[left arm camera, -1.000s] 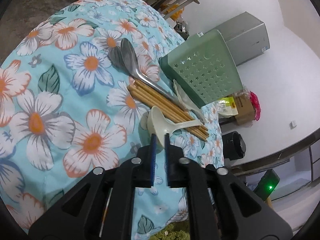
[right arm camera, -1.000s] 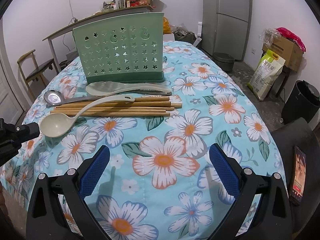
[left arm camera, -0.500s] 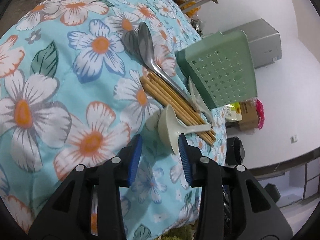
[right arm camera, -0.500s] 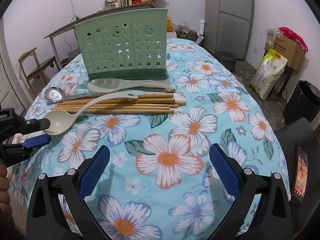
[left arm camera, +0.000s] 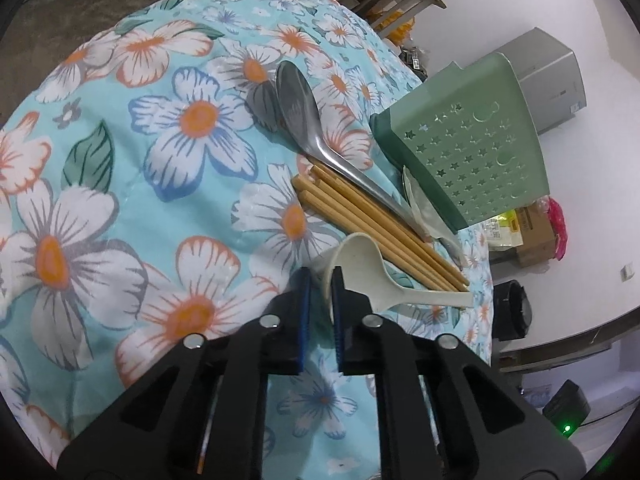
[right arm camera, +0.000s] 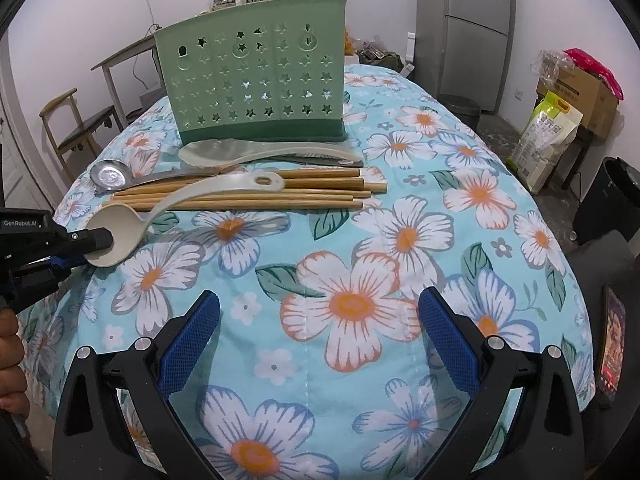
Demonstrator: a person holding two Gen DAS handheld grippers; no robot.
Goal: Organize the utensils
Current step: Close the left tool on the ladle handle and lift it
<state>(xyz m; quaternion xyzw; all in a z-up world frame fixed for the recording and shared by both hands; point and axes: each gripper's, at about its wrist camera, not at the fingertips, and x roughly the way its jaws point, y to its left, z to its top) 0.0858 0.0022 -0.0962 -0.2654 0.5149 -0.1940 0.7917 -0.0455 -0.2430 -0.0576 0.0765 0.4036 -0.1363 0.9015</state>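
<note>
We see the bench (right arm camera: 400, 240) under a flowered cloth spreading out ahead of both grippers. At its far side, beyond the right gripper (right arm camera: 318, 340), the green utensil holder (right arm camera: 260, 80) stands upright with star-shaped holes in its wall; we cannot see into it from either view, so what it holds we cannot tell. Just in front of its base lies a pale rice paddle (right arm camera: 256, 152), then a steel spoon (right arm camera: 116, 176) and a bundle of wooden chopsticks (right arm camera: 280, 194) lying side by side. The handle of a cream ladle (left arm camera: 372, 268) rests across the chopsticks.

The left gripper (left arm camera: 320, 284) reaches in from the right gripper's left, pointing steeply downward, and its pads are clamped on the rim of the ladle's bowl, the bowl tipped on edge. Part of a hand (right arm camera: 10, 356) shows behind it at the frame edge.

The right gripper hovers over bare cloth, well short of the utensils, tilted down, its fingers spread wide with nothing between them.
</note>
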